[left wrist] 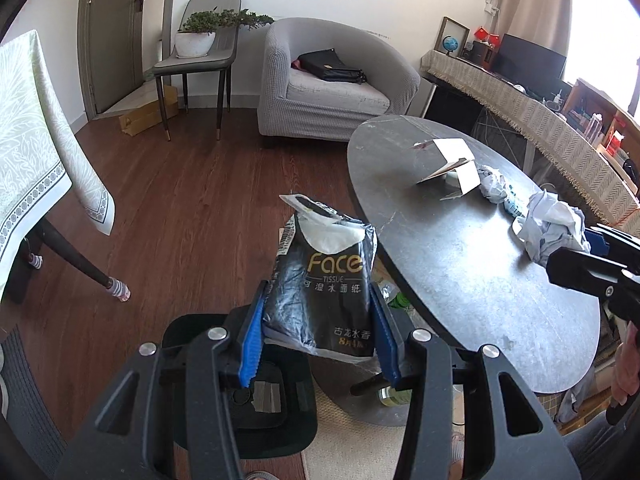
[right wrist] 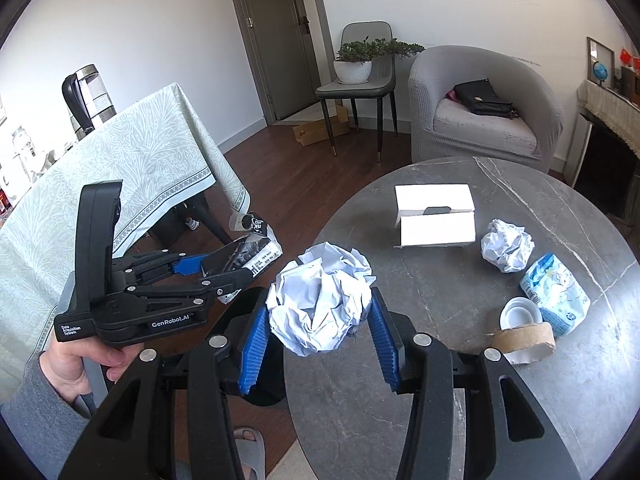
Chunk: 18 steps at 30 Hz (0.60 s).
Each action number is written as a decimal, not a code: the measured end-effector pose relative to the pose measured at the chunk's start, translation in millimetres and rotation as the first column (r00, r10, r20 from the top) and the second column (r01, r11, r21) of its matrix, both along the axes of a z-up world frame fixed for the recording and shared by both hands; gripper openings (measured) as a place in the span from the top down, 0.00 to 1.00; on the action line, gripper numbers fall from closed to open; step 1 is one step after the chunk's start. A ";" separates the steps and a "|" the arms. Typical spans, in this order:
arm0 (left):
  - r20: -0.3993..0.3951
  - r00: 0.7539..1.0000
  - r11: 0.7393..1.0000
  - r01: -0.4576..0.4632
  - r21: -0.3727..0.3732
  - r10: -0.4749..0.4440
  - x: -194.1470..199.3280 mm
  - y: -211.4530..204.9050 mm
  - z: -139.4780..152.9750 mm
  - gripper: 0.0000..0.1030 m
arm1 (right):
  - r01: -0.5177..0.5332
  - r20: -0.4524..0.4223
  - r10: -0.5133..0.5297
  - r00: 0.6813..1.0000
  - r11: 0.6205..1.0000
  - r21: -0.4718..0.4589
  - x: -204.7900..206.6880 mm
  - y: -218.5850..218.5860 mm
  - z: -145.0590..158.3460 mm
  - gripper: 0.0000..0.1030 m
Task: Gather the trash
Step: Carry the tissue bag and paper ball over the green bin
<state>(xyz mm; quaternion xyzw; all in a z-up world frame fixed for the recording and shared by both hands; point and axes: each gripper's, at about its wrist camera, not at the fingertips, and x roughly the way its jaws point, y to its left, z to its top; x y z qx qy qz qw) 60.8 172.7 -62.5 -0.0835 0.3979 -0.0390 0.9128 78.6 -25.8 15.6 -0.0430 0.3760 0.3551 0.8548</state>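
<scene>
The left claw (left wrist: 318, 336) pinches a black tissue pack (left wrist: 324, 280) between its blue pads, holding it out over the floor, just off the edge of the dark oval worktop (left wrist: 460, 280) that lies to the claw's right. Directly beneath that claw sits a black bin (left wrist: 240, 396), so the pack looks ready to be dropped in. The right claw (right wrist: 318, 344) has its pads pressed against a big crumpled paper ball (right wrist: 320, 300), gripping it at the near rim of the worktop, with the bin partly hidden below and behind the ball. Ahead of the right claw and to its right, plenty is left to gather: a folded white card box (right wrist: 436, 216) straight ahead, a second, smaller paper wad (right wrist: 506, 250) beyond it to the right, a blue-and-white wrapper (right wrist: 556, 292), a white cap (right wrist: 520, 312) and a cardboard tape core (right wrist: 524, 340) close by the claw's right finger. I'd judge the job not yet half done: two pieces are in hand but not binned, and five more lie on the worktop.
</scene>
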 end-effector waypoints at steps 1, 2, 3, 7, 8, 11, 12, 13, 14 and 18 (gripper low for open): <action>-0.010 1.000 1.000 -0.007 0.001 0.007 -0.6 3.9 -4.2 0.52 | -0.008 -0.002 0.008 1.000 1.000 0.002 -0.6 4.3 0.0 0.53; -0.021 1.000 1.000 -0.014 0.003 0.014 -1.0 8.0 -8.4 0.52 | -0.016 -0.005 0.016 1.000 1.000 0.005 -1.3 8.7 -0.3 0.53; -0.036 0.999 1.000 -0.023 0.005 0.023 -1.2 12.4 -13.2 0.52 | -0.023 -0.011 0.023 1.000 1.000 0.005 -1.1 13.9 -1.4 0.53; -0.093 0.994 0.999 -0.051 -0.005 0.051 -1.8 31.3 -33.7 0.51 | -0.049 -0.025 0.049 0.998 0.999 0.010 -0.9 34.2 -4.6 0.53; -0.116 0.992 0.998 -0.058 -0.007 0.056 -1.6 35.9 -40.2 0.51 | -0.055 -0.027 0.056 0.998 0.998 0.011 -0.9 39.3 -5.8 0.53; -0.174 0.982 0.997 -0.074 -0.013 0.070 -3.3 49.5 -57.1 0.51 | -0.069 -0.040 0.069 0.997 0.998 0.010 0.2 51.3 -10.9 0.53; -0.189 0.979 0.997 -0.079 -0.016 0.075 -4.2 53.9 -61.3 0.51 | -0.073 -0.044 0.073 0.996 0.997 0.007 0.7 55.6 -13.2 0.53; -0.203 0.976 0.996 -0.086 -0.020 0.080 -5.8 58.4 -65.9 0.51 | -0.075 -0.048 0.075 0.996 0.997 0.007 1.5 58.6 -15.2 0.53; -0.216 0.973 0.995 -0.093 -0.026 0.086 -7.5 63.1 -70.6 0.51 | -0.077 -0.054 0.078 0.996 0.997 0.009 2.3 62.2 -17.1 0.53; -0.281 0.954 0.992 -0.121 -0.041 0.105 -12.9 77.2 -92.6 0.51 | -0.100 -0.065 0.101 0.993 0.995 0.006 2.3 79.1 -23.8 0.53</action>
